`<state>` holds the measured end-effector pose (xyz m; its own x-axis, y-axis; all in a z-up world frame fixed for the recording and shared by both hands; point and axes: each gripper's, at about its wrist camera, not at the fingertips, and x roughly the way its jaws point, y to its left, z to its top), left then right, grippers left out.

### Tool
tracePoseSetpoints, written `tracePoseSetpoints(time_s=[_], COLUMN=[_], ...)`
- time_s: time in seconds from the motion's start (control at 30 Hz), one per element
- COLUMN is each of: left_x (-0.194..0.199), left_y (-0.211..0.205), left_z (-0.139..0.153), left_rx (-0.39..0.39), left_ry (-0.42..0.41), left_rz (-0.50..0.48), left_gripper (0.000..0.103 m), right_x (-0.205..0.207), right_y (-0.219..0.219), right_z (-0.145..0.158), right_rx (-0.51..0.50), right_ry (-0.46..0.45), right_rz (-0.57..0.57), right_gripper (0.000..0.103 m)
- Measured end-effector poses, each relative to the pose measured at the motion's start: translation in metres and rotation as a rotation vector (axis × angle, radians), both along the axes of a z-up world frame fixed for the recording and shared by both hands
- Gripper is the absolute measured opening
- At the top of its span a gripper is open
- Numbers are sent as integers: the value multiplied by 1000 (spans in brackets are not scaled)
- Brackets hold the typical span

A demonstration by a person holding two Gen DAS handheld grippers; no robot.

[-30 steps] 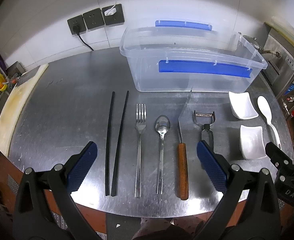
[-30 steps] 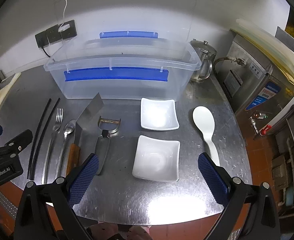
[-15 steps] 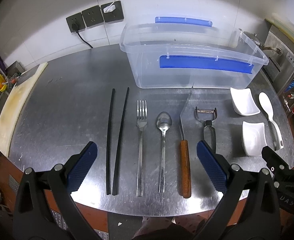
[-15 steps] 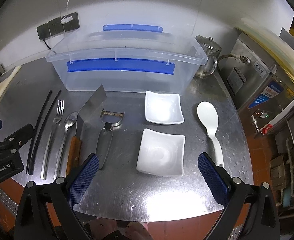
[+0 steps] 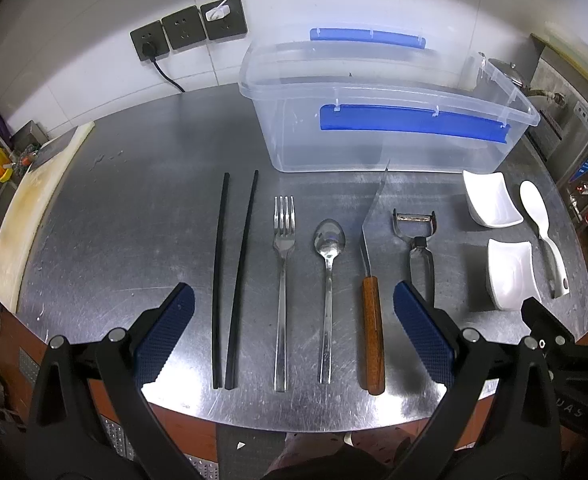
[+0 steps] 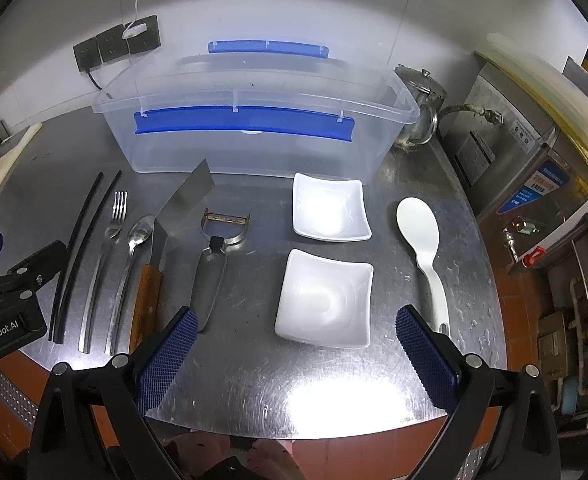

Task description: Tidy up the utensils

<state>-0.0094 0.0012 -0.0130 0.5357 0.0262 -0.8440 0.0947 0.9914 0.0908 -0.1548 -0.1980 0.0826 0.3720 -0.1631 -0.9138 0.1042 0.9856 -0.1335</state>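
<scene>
Grippers, left gripper (image 5: 294, 336) and right gripper (image 6: 294, 356), gape wide and empty; you lower squarely over one utensil, perhaps the fork (image 5: 283, 280), before closing for the bin (image 5: 374, 136).

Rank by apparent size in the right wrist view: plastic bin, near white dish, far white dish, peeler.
1. Plastic bin, clearly largest.
2. Near white dish and far white dish: the near one looks slightly bigger, but it is closer to the camera, so unranked.
3. Peeler, smallest in area.
</scene>
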Motion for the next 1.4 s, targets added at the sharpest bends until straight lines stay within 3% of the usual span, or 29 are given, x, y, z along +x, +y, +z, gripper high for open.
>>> tracePoseSetpoints(time_s=[1.4], left_x=[-2], left_y=[-2], left_z=[-3], left_rx=[-7], left_ry=[10], left_rz=[1], left_gripper=[96], right_x=[-4], right_y=[2], right_z=[-3], right_rx=[-7], right_ry=[36], right_rz=[26], right_gripper=[99])
